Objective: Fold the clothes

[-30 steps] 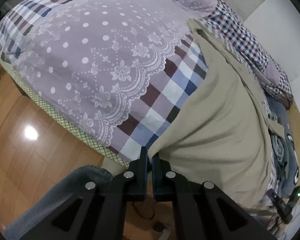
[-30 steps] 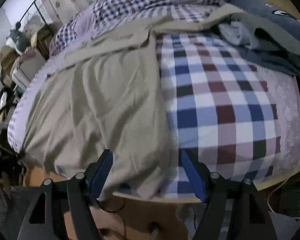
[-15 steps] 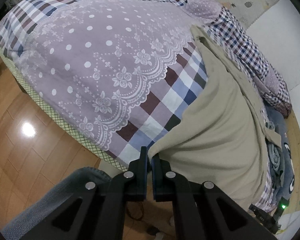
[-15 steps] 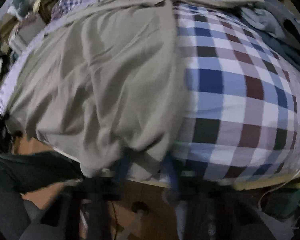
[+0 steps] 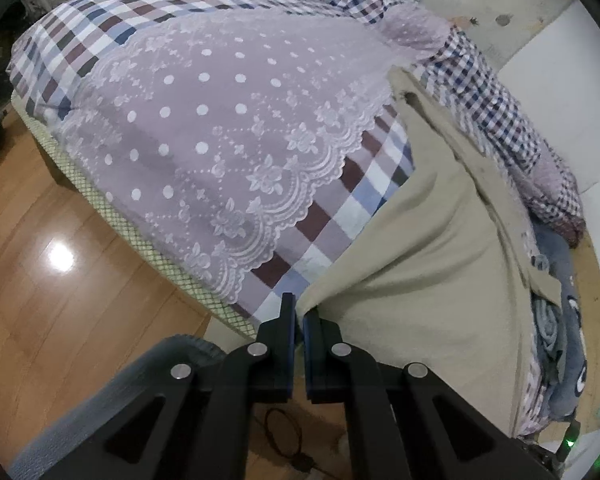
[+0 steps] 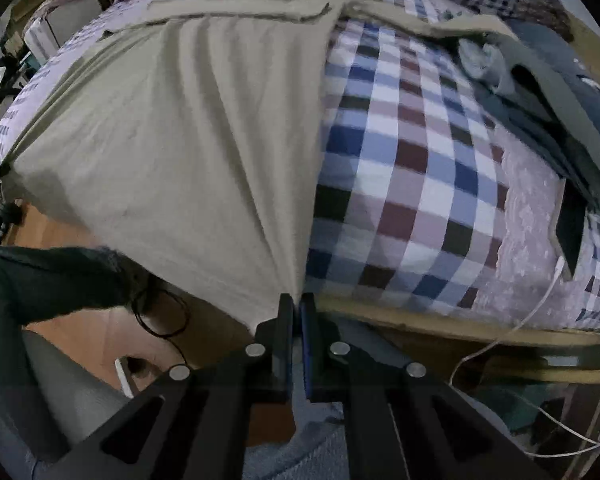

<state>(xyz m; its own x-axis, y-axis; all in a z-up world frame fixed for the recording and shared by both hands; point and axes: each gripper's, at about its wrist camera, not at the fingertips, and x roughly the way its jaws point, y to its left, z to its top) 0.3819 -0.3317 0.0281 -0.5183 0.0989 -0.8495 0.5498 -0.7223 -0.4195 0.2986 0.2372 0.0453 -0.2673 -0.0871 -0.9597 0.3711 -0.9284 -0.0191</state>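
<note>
The left gripper [image 5: 299,312] is clamped on one near corner of the beige garment [image 5: 432,280], and the right gripper [image 6: 297,305] pinches the other near corner at bottom centre. The garment lies on the checked bedspread [image 6: 412,168], its long axis running from the bed's near edge up toward the frame top. Lilac lace cloth [image 5: 220,132] covers the upper left.

The left gripper [image 5: 299,312] points steeply down, its 2 jaws pinched together on a corner of the beige garment [image 5: 432,280]. The right gripper [image 6: 297,304] also points steeply down, its 2 jaws closed tight on the garment's other near corner. A dark sleeve [image 6: 48,284] reaches in at the right view's left side.
</note>
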